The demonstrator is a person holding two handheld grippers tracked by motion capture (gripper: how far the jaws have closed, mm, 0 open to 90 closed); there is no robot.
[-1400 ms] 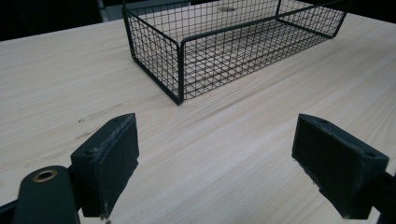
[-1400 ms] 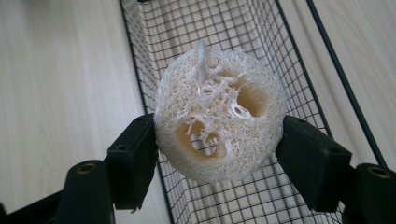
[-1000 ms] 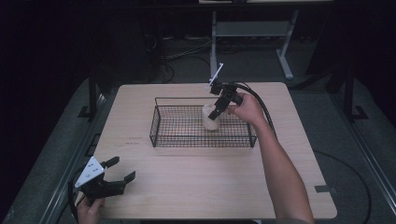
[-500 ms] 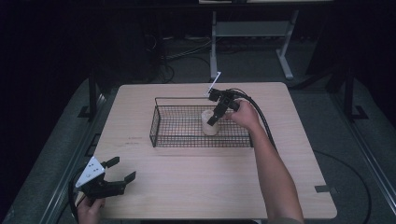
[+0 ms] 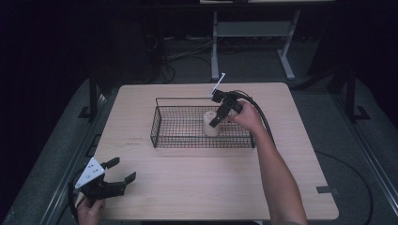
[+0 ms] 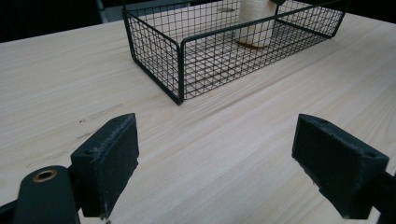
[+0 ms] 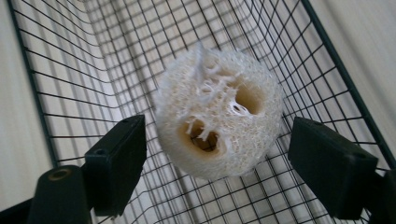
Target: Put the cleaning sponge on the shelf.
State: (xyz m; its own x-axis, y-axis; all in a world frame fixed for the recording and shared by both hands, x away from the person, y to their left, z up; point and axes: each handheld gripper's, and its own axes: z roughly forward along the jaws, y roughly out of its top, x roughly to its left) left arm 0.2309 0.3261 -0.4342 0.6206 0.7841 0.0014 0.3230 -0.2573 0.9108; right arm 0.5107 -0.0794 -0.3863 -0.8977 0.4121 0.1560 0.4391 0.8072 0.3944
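Right gripper (image 7: 212, 154) hangs over the loofah piece (image 7: 218, 114) with its jaws spread wide, one pad on each side and clear of it; I read that as a release; half a second back, from the high view, the black jaws sat lower and tighter about the pale cylinder, and a second back my hand was carrying it a little farther to the right; now the jaws have opened and drawn slightly up and away.

From the high view the loofah piece (image 5: 211, 123) stands upright on the mesh floor of the wire basket (image 5: 178, 126), toward its right half, near the front wall but whether touching it I cannot tell; my right hand (image 5: 246, 117) holds its gripper (image 5: 217, 118) tilted down over the loofah from the far right; so the placing looks done, and what is left, in my judgement, is to lift that gripper straight out without snagging the basket rim.

Left gripper (image 5: 119, 171) rests at the near left corner of the table (image 5: 197, 187), well apart from the basket; its jaws stand wide apart on nothing, and it has not shifted across the last second.
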